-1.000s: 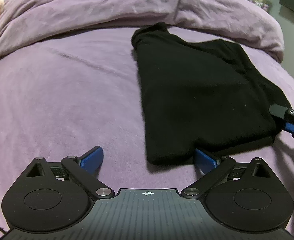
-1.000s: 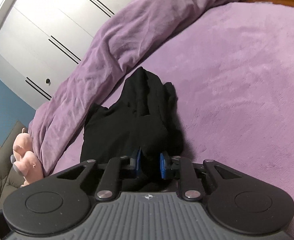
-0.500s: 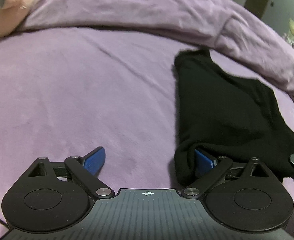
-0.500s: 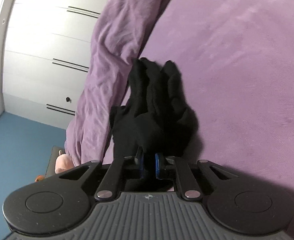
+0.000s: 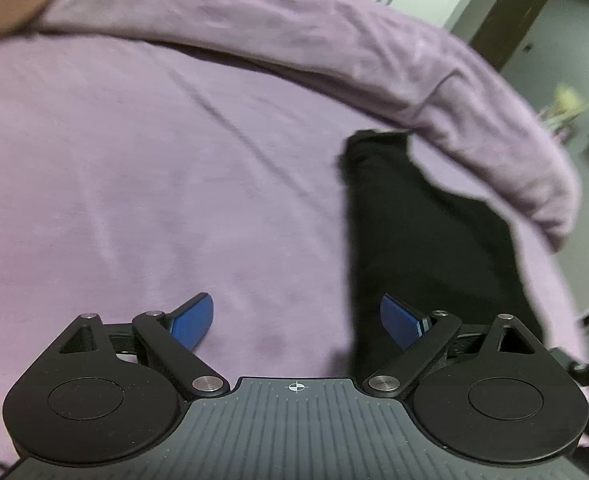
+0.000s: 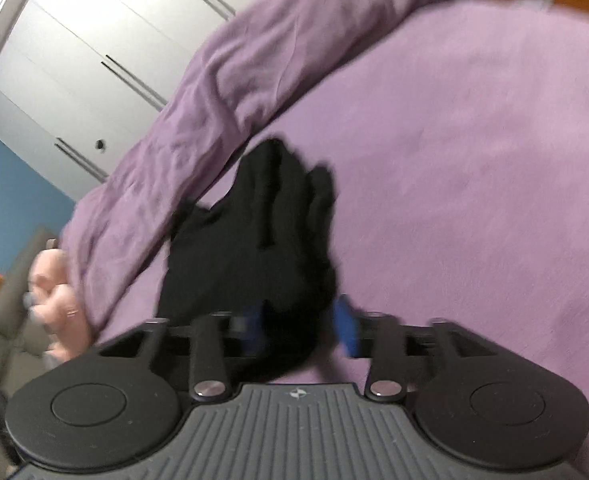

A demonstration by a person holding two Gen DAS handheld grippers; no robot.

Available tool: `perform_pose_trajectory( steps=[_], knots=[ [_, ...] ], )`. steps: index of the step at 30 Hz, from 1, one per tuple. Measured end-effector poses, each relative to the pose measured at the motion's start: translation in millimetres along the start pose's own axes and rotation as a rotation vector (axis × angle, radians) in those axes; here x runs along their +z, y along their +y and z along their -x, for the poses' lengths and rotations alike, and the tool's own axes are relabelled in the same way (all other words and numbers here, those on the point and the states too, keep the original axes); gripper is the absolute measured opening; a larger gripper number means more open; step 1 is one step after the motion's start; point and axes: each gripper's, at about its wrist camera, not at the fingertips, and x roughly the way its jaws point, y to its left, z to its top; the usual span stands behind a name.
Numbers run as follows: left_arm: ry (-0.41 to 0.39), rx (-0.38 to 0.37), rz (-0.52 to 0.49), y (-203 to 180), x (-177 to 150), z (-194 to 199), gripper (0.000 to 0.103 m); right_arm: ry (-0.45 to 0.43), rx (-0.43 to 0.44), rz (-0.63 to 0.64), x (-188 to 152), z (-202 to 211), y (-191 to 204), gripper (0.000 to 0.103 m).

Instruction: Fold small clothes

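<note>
A black garment (image 5: 426,240) lies folded on the purple bed sheet (image 5: 134,168). In the left wrist view it runs from the middle right down to my right finger. My left gripper (image 5: 296,320) is open wide and its jaws are closing slowly. Only the garment's near left edge lies just inside its right pad (image 5: 400,322), and nothing is pinched. In the right wrist view the bunched garment (image 6: 254,248) reaches down between the blue pads of my right gripper (image 6: 297,320). Its jaws are opening. Its right pad (image 6: 344,320) stands clear of the cloth.
A rolled purple duvet (image 5: 334,52) runs along the far side of the bed. A pink plush toy (image 6: 50,300) lies at the duvet's left end. A white wardrobe (image 6: 94,40) and a blue wall (image 6: 10,200) stand behind the bed.
My right gripper's pads, pinched on the black cloth before, have sprung apart. My left gripper has swung left and rolled, so the garment now sits further right in its view.
</note>
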Motion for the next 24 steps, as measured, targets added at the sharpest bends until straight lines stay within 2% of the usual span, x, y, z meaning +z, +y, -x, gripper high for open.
perform_pose_trajectory(
  steps=[2,3,5,10,15,16,18,19,22,23,24],
  knots=[
    [0.059,-0.130,0.034,3.7,12.8,-14.5,0.096,0.020,0.037,-0.011,14.6,-4.0,-4.1,0.064],
    [0.090,-0.175,0.055,4.9,17.7,-22.5,0.096,0.046,0.087,-0.025,22.3,-8.8,-8.0,0.068],
    [0.127,-0.198,0.097,6.2,27.2,-41.2,0.096,0.096,0.132,-0.048,36.6,-23.4,-14.7,0.071],
    [0.143,-0.228,0.078,-1.8,38.5,-80.2,0.095,0.190,0.113,-0.070,65.1,-70.1,-23.2,0.071],
    [0.180,-0.315,0.061,-11.9,44.8,-108.4,0.091,0.236,0.202,-0.083,76.9,-99.5,-26.6,0.071],
    [0.189,-0.317,0.060,-14.2,45.4,-113.4,0.086,0.238,0.216,-0.104,77.4,-104.8,-27.1,0.069],
    [0.190,-0.313,0.052,-18.0,46.4,-121.2,0.078,0.248,0.235,-0.133,75.7,-115.8,-26.0,0.055],
    [0.190,-0.321,0.056,-18.1,46.6,-124.0,0.070,0.260,0.236,-0.139,74.1,-121.7,-24.0,0.048],
    [0.196,-0.309,0.088,-15.7,47.5,-131.3,0.058,0.264,0.250,-0.143,69.4,-133.5,-17.9,0.035],
    [0.197,-0.301,0.101,-14.8,48.2,-132.2,0.042,0.265,0.246,-0.139,67.2,-136.7,-14.3,0.029],
    [0.201,-0.295,0.113,-13.5,48.7,-132.1,0.038,0.262,0.232,-0.130,66.0,-138.7,-10.3,0.027]
  ],
)
